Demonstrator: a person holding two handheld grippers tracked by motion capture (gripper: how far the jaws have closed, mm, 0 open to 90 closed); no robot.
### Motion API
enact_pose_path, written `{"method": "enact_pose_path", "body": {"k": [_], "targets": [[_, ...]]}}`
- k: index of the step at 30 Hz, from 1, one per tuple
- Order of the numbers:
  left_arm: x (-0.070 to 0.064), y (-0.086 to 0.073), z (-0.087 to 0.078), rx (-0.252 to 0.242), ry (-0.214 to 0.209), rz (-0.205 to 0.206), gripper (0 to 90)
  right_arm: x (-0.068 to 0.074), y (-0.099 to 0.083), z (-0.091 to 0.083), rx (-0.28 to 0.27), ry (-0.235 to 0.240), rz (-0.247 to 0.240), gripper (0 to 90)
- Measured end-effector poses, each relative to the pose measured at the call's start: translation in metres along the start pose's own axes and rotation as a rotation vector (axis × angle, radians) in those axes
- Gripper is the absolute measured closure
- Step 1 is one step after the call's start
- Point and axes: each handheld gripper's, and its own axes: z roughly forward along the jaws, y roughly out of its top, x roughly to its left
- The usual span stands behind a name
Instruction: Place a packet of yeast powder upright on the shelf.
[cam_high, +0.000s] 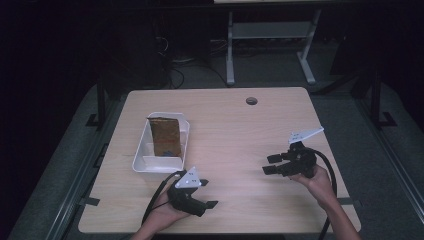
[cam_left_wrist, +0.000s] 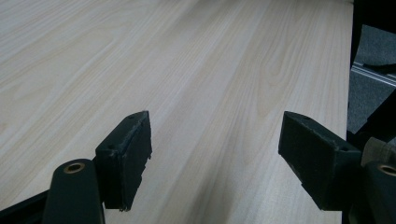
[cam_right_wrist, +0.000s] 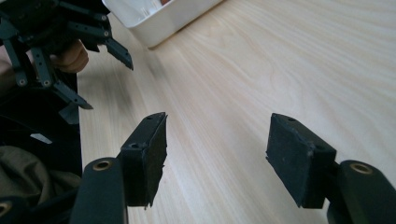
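Just ahead of the left gripper (cam_high: 212, 203), on the counter (cam_high: 235, 130), stands a white bin (cam_high: 142, 162) with a brown pad (cam_high: 165, 135) leaning inside it. That gripper's jaws stand wide apart over bare wood, holding nothing. Well off to its right, the right gripper (cam_high: 270, 164) points toward it, jaws likewise apart and holding nothing; the bin lies beyond its tips.

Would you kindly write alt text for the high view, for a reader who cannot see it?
A person's hands hold two open black tongs, the left tongs and right tongs, low over a pale wooden table, gripping nothing. At the table's left stands a white bin with a brown packet upright in it.
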Motion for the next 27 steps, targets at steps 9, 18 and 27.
{"method": "enact_pose_path", "body": {"k": [9,18,27], "targets": [[0.000,-0.001,0.001,0.004,-0.004,0.000,25.5,0.006,-0.019,0.001,0.007,-0.001,0.007,36.0],[0.001,-0.001,0.000,0.006,-0.004,-0.001,25.5,0.012,-0.034,-0.004,-0.001,-0.010,0.014,35.7],[0.001,-0.002,0.002,0.015,-0.010,0.005,25.5,0.025,-0.059,-0.010,-0.036,-0.038,0.023,34.2]]}}
